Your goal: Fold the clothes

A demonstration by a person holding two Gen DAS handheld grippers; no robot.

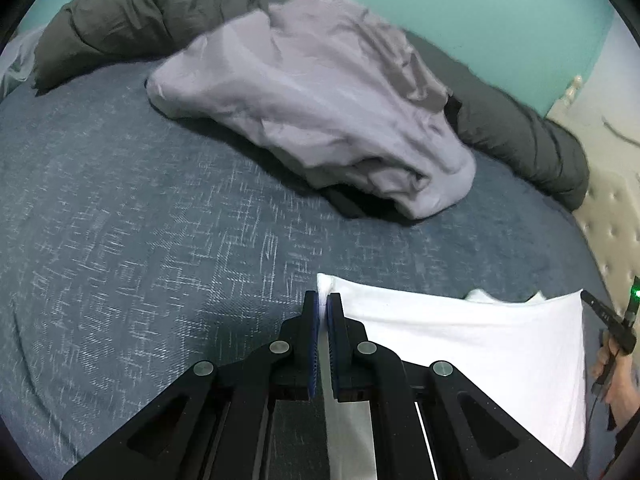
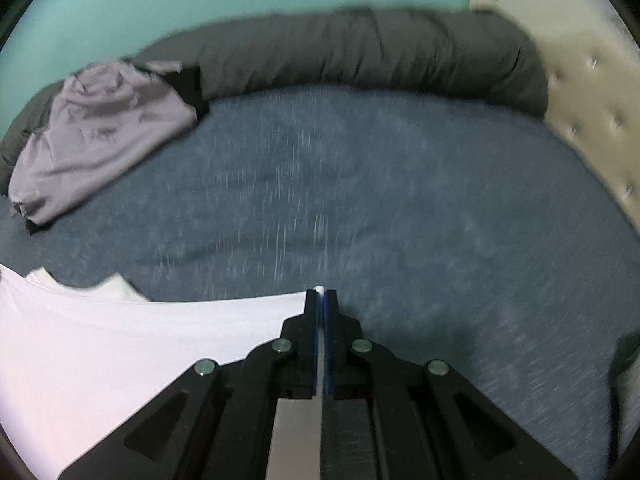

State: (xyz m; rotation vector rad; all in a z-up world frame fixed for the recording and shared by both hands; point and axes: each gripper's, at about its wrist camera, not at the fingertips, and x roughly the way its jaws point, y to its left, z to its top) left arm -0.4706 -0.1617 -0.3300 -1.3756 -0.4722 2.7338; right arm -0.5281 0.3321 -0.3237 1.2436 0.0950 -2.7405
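A: Checking left gripper (image 1: 323, 300). Jaws pressing together, pinching the top left corner of the white garment (image 1: 472, 344).

B: Same on right gripper (image 2: 320, 295). Jaws closing tight on the opposite corner of the white garment (image 2: 132, 344), a sliver of cloth poking out past the tips.

A: Garment stretching between the two grippers, top edge running taut from corner to corner (a second white layer peeking up behind that edge). Lying or hanging, cannot tell.

B: Sitting near the front of the blue bedspread (image 2: 400, 200), well apart from the rest.

A: Lavender garment (image 1: 320, 108) lying crumpled farther back, draping partly over the dark grey rolled duvet (image 1: 132, 16). Something black showing under its near edge.

B: Duvet curving along the teal wall (image 2: 200, 0), ending at the beige tufted headboard (image 2: 592, 112).

A: Right-side hand (image 1: 610, 376) showing at frame edge, gripping a handle with a green light.
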